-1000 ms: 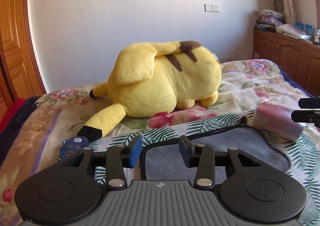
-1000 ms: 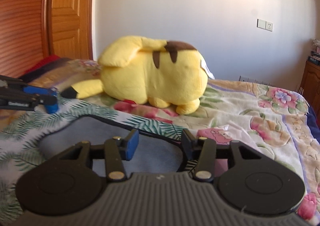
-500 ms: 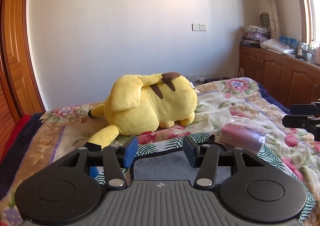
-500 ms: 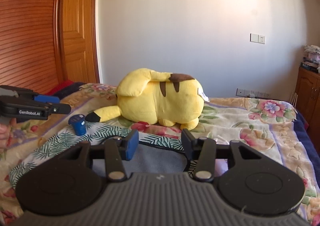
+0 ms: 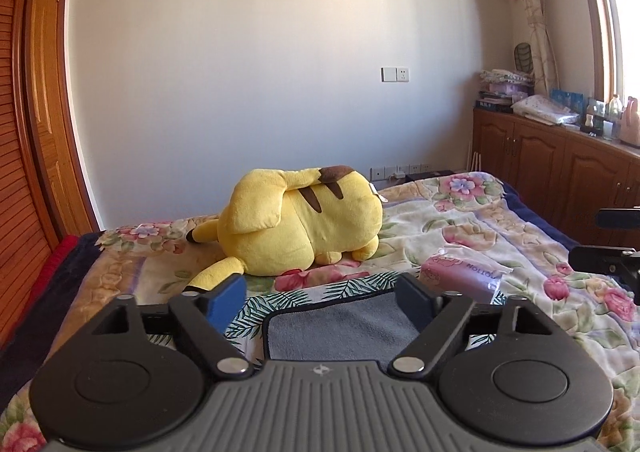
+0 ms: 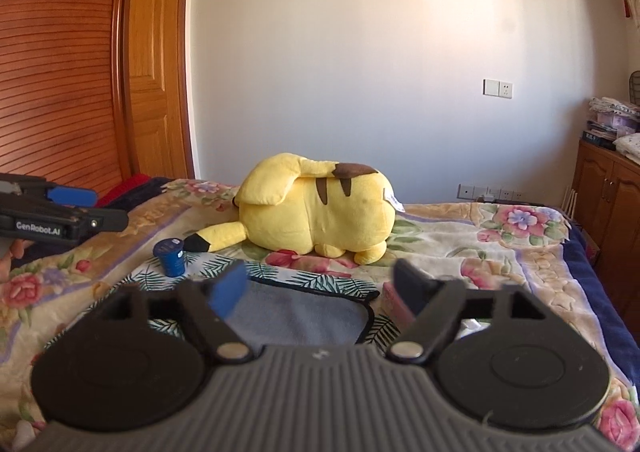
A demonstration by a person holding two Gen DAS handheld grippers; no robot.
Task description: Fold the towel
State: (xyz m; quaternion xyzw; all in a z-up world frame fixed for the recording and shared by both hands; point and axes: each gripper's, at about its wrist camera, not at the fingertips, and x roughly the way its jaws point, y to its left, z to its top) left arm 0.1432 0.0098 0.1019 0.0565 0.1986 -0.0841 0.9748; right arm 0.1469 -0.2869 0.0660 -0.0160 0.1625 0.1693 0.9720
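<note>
A grey towel (image 5: 340, 328) with a dark edge lies flat on a leaf-print cloth (image 5: 280, 298) on the bed; it also shows in the right wrist view (image 6: 296, 318). My left gripper (image 5: 320, 292) is open and empty, held above the towel's near edge. My right gripper (image 6: 320, 282) is open and empty, above the towel's near right part. The left gripper also shows at the left edge of the right wrist view (image 6: 60, 211), and the right gripper at the right edge of the left wrist view (image 5: 612, 252).
A big yellow plush toy (image 5: 300, 223) lies on the bed behind the towel. A pink tissue pack (image 5: 460, 276) lies to the towel's right. A small blue cup (image 6: 171, 256) stands to its left. Wooden cabinets (image 5: 560, 171) stand at the right, a wooden door (image 6: 152, 91) at the left.
Both grippers have risen and pulled back from the towel, and their jaws have opened wider. The towel stays flat on the bed.
</note>
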